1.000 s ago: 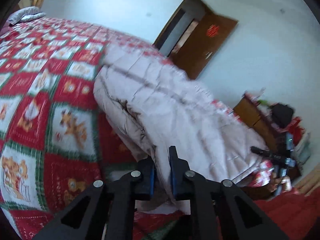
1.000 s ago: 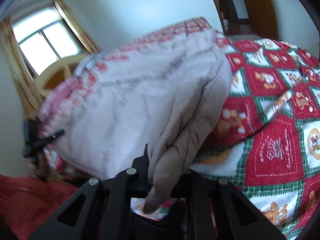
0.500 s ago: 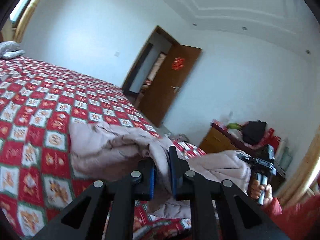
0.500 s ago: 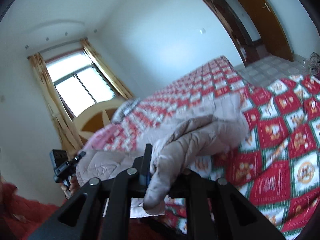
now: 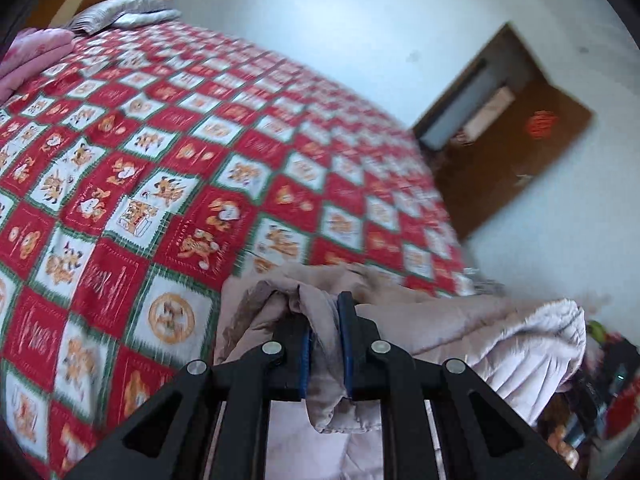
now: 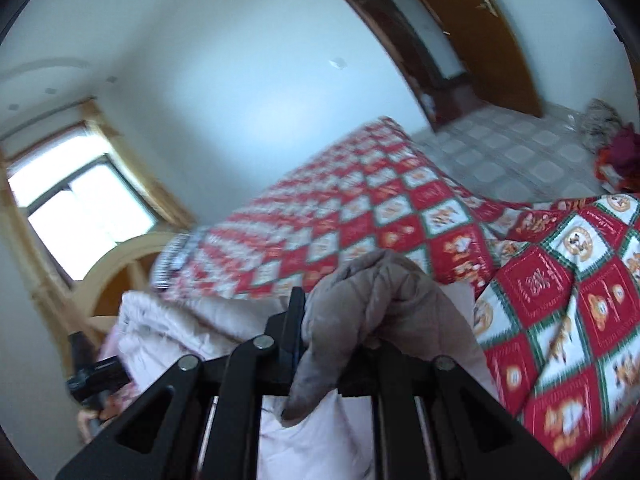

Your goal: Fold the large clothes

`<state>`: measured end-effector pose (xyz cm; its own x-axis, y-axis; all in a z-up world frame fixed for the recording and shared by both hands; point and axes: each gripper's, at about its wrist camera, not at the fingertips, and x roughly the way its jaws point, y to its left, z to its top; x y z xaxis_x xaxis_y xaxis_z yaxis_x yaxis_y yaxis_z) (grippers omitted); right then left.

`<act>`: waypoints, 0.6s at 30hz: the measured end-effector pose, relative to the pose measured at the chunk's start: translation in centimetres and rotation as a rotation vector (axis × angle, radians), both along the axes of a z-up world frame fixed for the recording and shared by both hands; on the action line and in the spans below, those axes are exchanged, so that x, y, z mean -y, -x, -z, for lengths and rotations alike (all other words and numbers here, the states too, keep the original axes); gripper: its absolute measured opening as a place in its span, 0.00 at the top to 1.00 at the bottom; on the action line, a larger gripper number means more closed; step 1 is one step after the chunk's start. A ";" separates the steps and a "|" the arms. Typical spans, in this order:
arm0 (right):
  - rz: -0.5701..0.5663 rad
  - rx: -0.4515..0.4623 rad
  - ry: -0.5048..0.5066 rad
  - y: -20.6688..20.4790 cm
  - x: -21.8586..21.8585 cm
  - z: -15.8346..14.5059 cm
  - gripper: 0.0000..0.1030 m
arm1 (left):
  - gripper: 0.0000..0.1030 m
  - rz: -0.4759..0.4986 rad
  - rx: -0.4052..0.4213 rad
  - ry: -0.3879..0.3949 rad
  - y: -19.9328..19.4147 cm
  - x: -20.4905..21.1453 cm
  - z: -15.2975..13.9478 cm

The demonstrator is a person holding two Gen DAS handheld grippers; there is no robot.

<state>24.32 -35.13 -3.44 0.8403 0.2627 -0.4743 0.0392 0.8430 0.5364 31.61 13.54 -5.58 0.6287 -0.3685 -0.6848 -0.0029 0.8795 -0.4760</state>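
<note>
Both tongs are pressed together on the beige padded coat [image 5: 460, 320]: the left gripper [image 5: 324, 344] pinches a bunched fold, the right gripper [image 6: 332, 344] another, the coat sagging between them over the near edge of the red patchwork bedspread [image 5: 160, 160].

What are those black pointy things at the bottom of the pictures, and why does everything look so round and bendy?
Those are hand-held grippers, like big tongs. A person holds one in each hand. Each has a small camera with a very wide lens, which bends the room into a circle. One picture looks along the left hand-held gripper, the other along the right hand-held gripper. Both are pinching a puffy pale pink coat, ready for folding. It lies at the near edge of a bed with a red checked blanket. Farther off are a pillow, a brown door and a window.
</note>
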 end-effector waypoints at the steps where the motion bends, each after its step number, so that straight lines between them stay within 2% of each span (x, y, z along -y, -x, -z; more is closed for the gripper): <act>1: 0.024 -0.021 0.003 -1.8 0.2 1.4 0.86 | 0.88 -0.019 -0.021 -0.043 -1.3 0.7 1.1; 5: 0.124 -0.116 0.050 -6.7 0.6 7.1 0.83 | 0.85 -0.042 -0.116 -0.199 -6.1 3.3 6.3; 7: 0.155 -0.152 0.057 -7.9 0.8 9.4 0.82 | 0.84 -0.038 -0.130 -0.214 -6.9 4.0 7.8; 10: 0.157 -0.157 0.077 -8.8 0.9 10.9 0.81 | 0.83 -0.032 -0.081 -0.216 -7.2 4.4 9.8; 13: 0.165 -0.128 0.078 -8.8 0.8 11.8 0.80 | 0.83 -0.055 0.023 -0.238 -6.3 5.0 11.3; 16: 0.160 -0.182 0.093 -9.9 0.7 12.3 0.80 | 0.83 -0.066 0.022 -0.296 -6.7 6.1 11.6; 18: 0.160 -0.206 0.120 -10.4 0.4 12.5 0.80 | 0.83 -0.069 0.019 -0.297 -7.6 6.3 11.8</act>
